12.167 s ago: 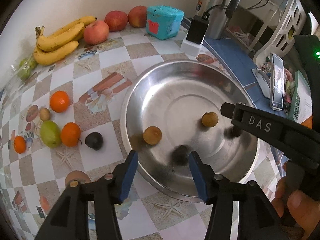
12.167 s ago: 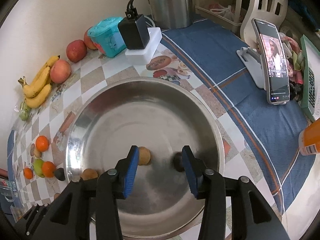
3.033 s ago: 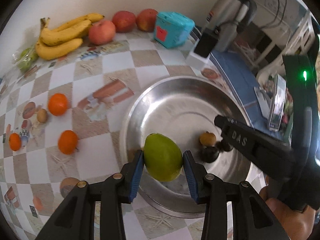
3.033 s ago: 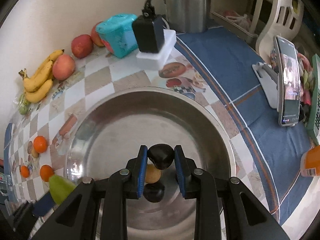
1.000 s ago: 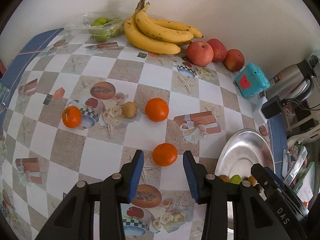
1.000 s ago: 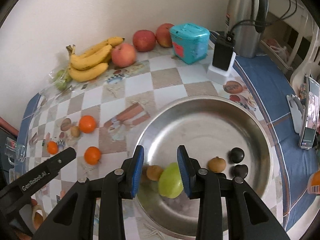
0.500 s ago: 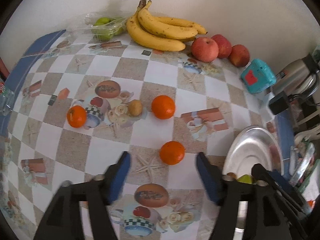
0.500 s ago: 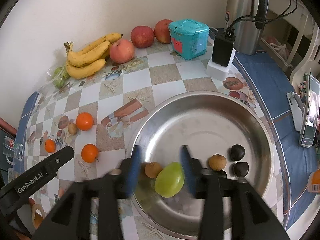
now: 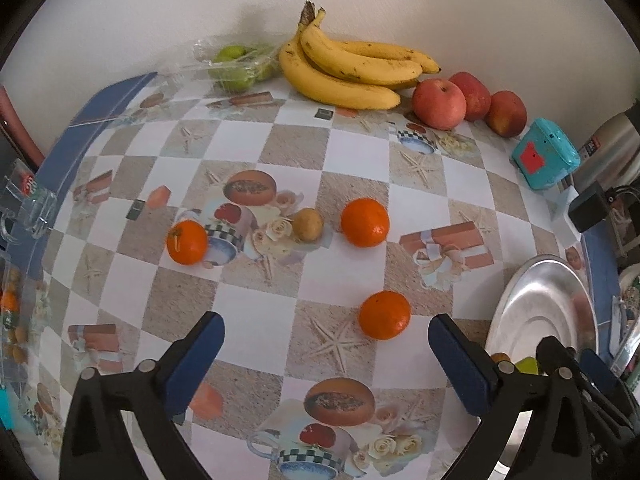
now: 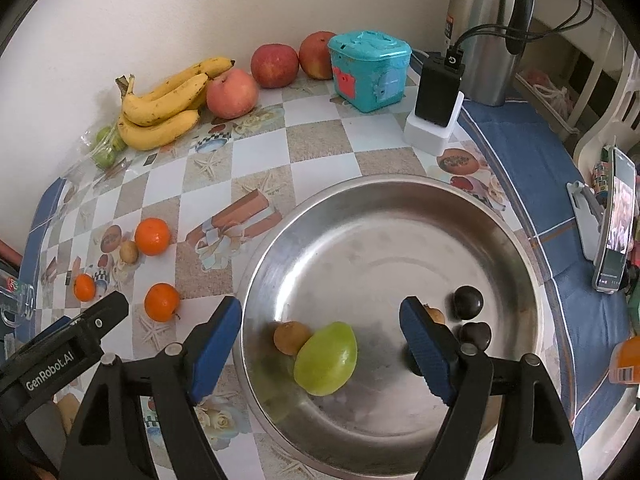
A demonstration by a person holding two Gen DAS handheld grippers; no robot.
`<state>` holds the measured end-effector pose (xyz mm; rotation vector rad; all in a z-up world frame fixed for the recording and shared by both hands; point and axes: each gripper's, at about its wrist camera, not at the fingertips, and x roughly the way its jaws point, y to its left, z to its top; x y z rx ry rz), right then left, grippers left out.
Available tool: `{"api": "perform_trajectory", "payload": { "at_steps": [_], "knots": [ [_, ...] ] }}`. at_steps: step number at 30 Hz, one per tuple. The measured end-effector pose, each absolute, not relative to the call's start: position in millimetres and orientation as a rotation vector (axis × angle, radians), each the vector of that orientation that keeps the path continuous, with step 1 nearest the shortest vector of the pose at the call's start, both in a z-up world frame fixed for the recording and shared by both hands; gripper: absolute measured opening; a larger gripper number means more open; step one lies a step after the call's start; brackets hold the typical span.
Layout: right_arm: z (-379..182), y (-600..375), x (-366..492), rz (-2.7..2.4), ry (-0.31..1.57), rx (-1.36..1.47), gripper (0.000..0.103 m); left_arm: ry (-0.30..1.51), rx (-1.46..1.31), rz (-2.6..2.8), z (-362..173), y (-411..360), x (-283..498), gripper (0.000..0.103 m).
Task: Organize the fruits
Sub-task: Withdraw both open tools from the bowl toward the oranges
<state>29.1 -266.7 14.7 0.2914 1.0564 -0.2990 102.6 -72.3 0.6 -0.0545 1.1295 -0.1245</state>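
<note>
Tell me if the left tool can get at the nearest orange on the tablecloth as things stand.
Probably yes. The left tool has just been opening and holds nothing; the nearest orange lies just ahead on the tablecloth, nothing between, the bowl off to one side.

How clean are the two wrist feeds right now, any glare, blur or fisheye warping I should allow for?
Left wrist view: sharp and evenly lit, but the checked tablecloth bulges strongly and the steel bowl is squashed at the right edge. Right wrist view: also sharp; soft reflections smear across the bowl's floor, with a faint ghost under the green mango. Dark vignette rings both.
</note>
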Motion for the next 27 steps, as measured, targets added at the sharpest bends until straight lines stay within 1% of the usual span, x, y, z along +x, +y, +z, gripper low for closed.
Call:
{"api": "perform_trajectory", "payload": {
  "at_steps": [1, 2, 17, 23, 27],
  "knots": [
    [15, -267, 29, -0.3, 1.05, 0.292, 0.099, 1.13, -0.057, -0.124, 1, -72, 103, 0.103],
    [16, -266, 29, -0.301, 1.045, 0.29, 0.1, 1.13, -0.062, -0.126, 1, -71, 103, 0.103],
    [12, -259, 33, -0.25, 1.055, 0.285, 0.1, 1.108, -0.025, -0.133, 7, -64, 105, 0.103],
    [16, -245, 37, -0.182, 1.026, 0.305, 0.1, 1.05, 0.065, -0.064, 17, -45, 108, 0.103],
    [15, -231, 43, -0.152, 1.03, 0.271, 0.1, 1.051, 0.051, -0.029, 17, -25, 113, 0.103]
  ]
}}
